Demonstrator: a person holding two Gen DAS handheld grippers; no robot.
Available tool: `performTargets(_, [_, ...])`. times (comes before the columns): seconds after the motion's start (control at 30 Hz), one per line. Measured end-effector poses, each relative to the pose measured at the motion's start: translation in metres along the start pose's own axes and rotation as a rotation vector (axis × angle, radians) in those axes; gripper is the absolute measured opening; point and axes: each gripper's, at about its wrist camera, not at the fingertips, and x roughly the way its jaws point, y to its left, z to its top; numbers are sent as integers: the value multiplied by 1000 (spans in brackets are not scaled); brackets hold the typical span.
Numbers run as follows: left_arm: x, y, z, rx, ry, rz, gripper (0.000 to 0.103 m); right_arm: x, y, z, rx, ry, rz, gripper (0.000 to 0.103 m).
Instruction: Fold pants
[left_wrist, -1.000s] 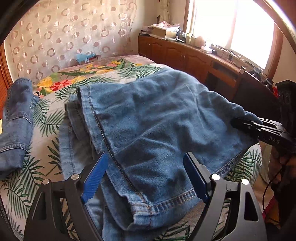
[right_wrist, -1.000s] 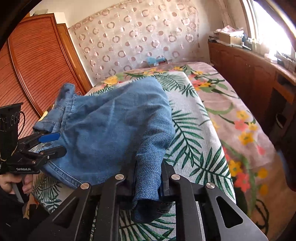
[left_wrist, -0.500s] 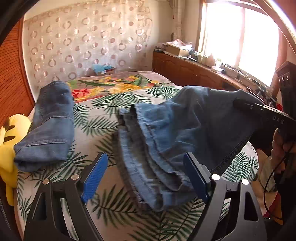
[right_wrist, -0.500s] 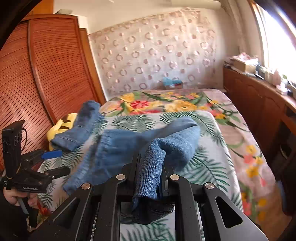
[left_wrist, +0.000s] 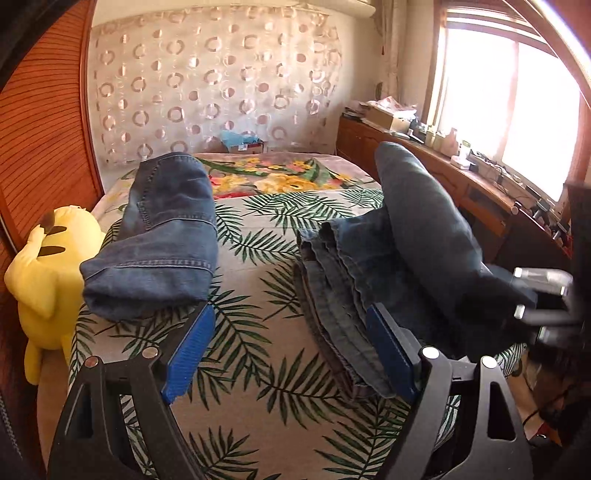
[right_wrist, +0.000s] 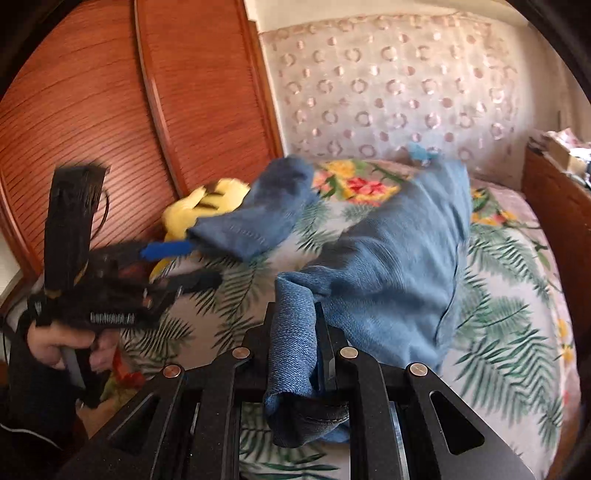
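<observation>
Blue jeans (left_wrist: 413, 236) lie bunched on the right part of the bed; they also show in the right wrist view (right_wrist: 391, 266). My right gripper (right_wrist: 295, 354) is shut on a fold of the jeans' denim and holds it lifted off the bed; it appears blurred at the right in the left wrist view (left_wrist: 517, 295). My left gripper (left_wrist: 288, 350) is open and empty above the bedspread, left of the jeans; it also shows in the right wrist view (right_wrist: 184, 266).
A second folded pair of jeans (left_wrist: 162, 236) lies at the bed's left. A yellow plush toy (left_wrist: 48, 266) sits against the wooden wardrobe (right_wrist: 110, 92). A wooden counter (left_wrist: 480, 192) with clutter runs under the window on the right. The bedspread (left_wrist: 258, 295) has a leaf print.
My right gripper has lifted and pulled the jeans toward the right, bunching them. My left gripper has drawn back from the jeans and turned left, so the second pair and the toy show.
</observation>
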Motion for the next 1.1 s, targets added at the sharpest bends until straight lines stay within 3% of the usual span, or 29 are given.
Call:
performTargets(0.17, [3, 7, -2, -16, 3, 12, 84, 38, 15, -26, -32, 136, 72, 15])
performTargets(0.27, [7, 6, 1, -16, 8, 17, 84, 58, 20, -35, -47, 184, 71, 16])
performTargets(0.4, [9, 7, 4, -14, 6, 20, 84, 52, 24, -33, -68, 168, 61, 28])
performTargets(0.6, [8, 5, 8, -9, -3, 23, 84, 1, 39, -30, -96, 88, 31, 42])
performTargets(0.8, [20, -4, 17, 2, -3, -8, 84, -31, 18, -20, -101, -21, -102, 50])
performTargets(0.97, [42, -17, 31, 16, 7, -48, 84, 0, -25, -9, -76, -12, -224, 55])
performTargets(1.1, [65, -28, 37, 46, 43, -58, 84, 46, -48, 7, -42, 34, -212, 55])
